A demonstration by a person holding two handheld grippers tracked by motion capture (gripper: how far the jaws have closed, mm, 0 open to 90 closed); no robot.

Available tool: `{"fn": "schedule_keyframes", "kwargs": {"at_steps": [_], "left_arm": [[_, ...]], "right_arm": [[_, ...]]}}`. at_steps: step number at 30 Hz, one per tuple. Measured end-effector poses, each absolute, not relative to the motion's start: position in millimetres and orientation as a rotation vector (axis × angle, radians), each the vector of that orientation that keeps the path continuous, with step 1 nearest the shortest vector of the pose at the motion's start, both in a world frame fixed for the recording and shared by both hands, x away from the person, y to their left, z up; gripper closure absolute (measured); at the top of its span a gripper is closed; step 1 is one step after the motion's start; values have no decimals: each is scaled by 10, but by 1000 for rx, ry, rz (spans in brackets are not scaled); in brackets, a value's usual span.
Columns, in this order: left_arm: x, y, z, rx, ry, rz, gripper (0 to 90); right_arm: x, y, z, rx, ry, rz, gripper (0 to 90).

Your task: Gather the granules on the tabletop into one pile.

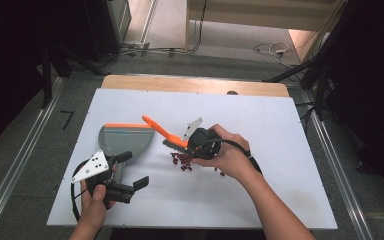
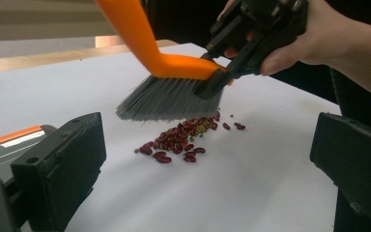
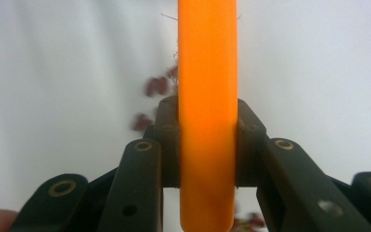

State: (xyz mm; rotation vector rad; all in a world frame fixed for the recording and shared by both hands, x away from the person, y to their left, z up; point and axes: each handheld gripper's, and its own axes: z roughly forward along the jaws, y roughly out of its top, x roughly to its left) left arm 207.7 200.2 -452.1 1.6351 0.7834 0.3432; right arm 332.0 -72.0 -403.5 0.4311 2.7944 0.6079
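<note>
Brush (image 2: 174,87) clamped in right tool (image 1: 192,145) above beans (image 2: 178,140); left tool (image 1: 132,170) agape beside dustpan (image 1: 125,140).

The brush (image 2: 174,65) has a bright orange handle and back, with grey bristles (image 2: 166,102) underneath. The beans (image 2: 181,140) are dark red, almost maroon, with a few small greenish bits mixed in among them. The dustpan (image 1: 125,139) is grey with an orange strip along its far edge. Both grippers are black: the right gripper (image 3: 206,145) shows small brass-coloured rings at its joints, and the left gripper (image 1: 128,172) carries a pale grey plate dotted with dark spots. The surface (image 1: 260,125) is white, edged with light wood at the far side.
</note>
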Motion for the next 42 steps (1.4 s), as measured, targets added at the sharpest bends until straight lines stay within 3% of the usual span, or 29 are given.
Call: {"fn": "schedule_keyframes", "kwargs": {"at_steps": [13, 29, 42], "left_arm": [[2073, 2016, -4523, 1637, 780, 345, 2], [2067, 2002, -4522, 1638, 780, 345, 2], [2074, 1995, -4530, 1644, 779, 343, 2]], "right_arm": [[3490, -393, -4362, 944, 3047, 693, 685], [3752, -695, -4499, 1351, 2960, 694, 682], [3837, -1040, -4495, 1468, 2908, 682, 682]]}}
